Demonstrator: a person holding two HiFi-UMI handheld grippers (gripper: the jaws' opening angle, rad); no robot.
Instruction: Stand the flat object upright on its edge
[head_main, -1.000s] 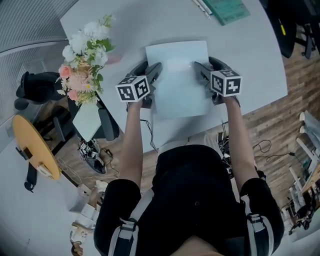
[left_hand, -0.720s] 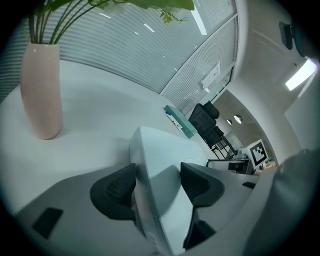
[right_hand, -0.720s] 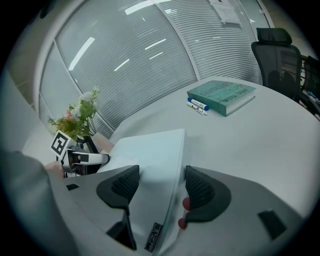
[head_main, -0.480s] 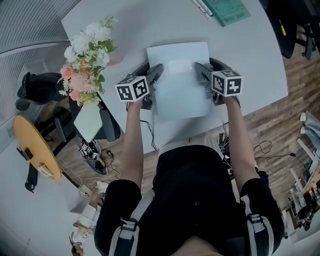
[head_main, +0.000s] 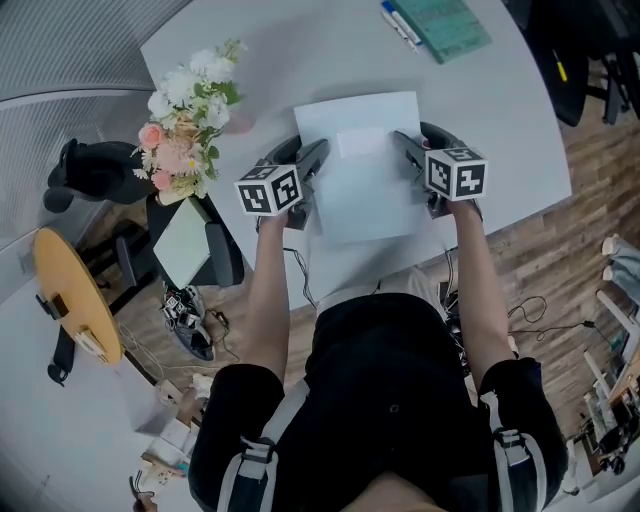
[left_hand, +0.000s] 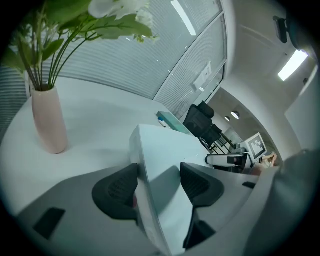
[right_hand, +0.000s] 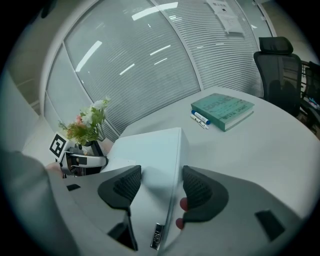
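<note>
The flat object (head_main: 362, 165) is a pale, thin rectangular slab lying on the white table (head_main: 500, 110). My left gripper (head_main: 310, 165) is at its left edge and my right gripper (head_main: 405, 150) at its right edge. In the left gripper view the slab (left_hand: 165, 150) has its edge between the jaws of the left gripper (left_hand: 159, 185); one pad lies close against it, the other stands apart. In the right gripper view the slab (right_hand: 150, 150) runs between the jaws of the right gripper (right_hand: 159, 186), which are closing, with a gap still showing at the pads.
A pink vase of flowers (head_main: 190, 110) stands left of the slab, close to my left gripper, and shows as the vase (left_hand: 47, 120). A teal book (head_main: 450, 22) with pens (head_main: 400, 22) lies at the far side. The table's near edge runs just under both grippers.
The head view has shifted a little. Both grippers stay at the slab's two side edges, and the slab has not visibly moved.
</note>
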